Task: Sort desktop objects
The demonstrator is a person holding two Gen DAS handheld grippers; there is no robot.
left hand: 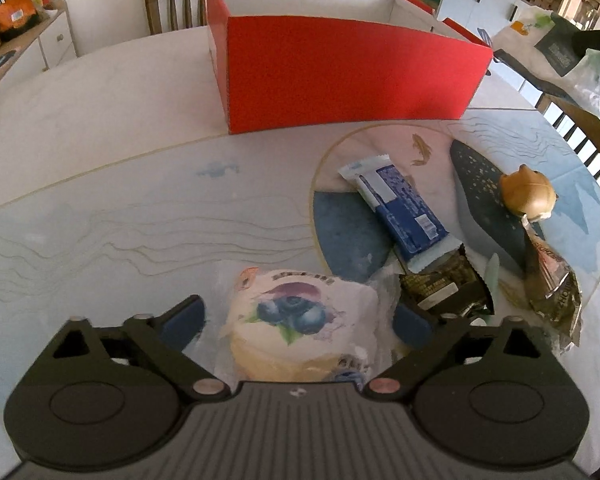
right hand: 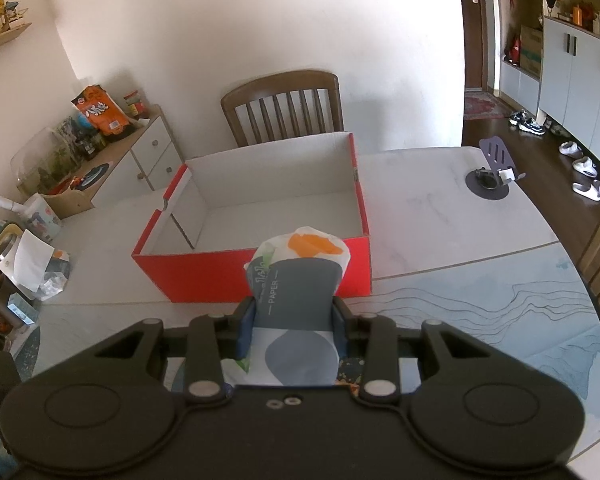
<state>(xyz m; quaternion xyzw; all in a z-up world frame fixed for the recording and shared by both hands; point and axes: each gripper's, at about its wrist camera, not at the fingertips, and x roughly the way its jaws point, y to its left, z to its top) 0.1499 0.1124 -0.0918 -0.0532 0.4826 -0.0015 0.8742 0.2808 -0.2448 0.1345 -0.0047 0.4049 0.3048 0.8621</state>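
Observation:
In the left wrist view a round wrapped cake with a blueberry print (left hand: 300, 320) lies on the table mat, between the blue pads of my left gripper (left hand: 296, 322). Its jaws stand wide and open, with a gap on the left side. In the right wrist view my right gripper (right hand: 294, 320) is shut on a tissue pack (right hand: 300, 276) printed grey, white and orange, held above the mat in front of the red box (right hand: 260, 268). The box interior is white and holds nothing. The same red box (left hand: 340, 76) stands beyond the cake.
A blue snack bar (left hand: 400, 208), two dark snack packets (left hand: 444, 288) (left hand: 556, 288) and a brown round figure (left hand: 528, 192) lie right of the cake. A wooden chair (right hand: 284, 108) stands behind the table. A grey phone stand (right hand: 496, 168) sits at the far right, clutter (right hand: 24, 264) at the left edge.

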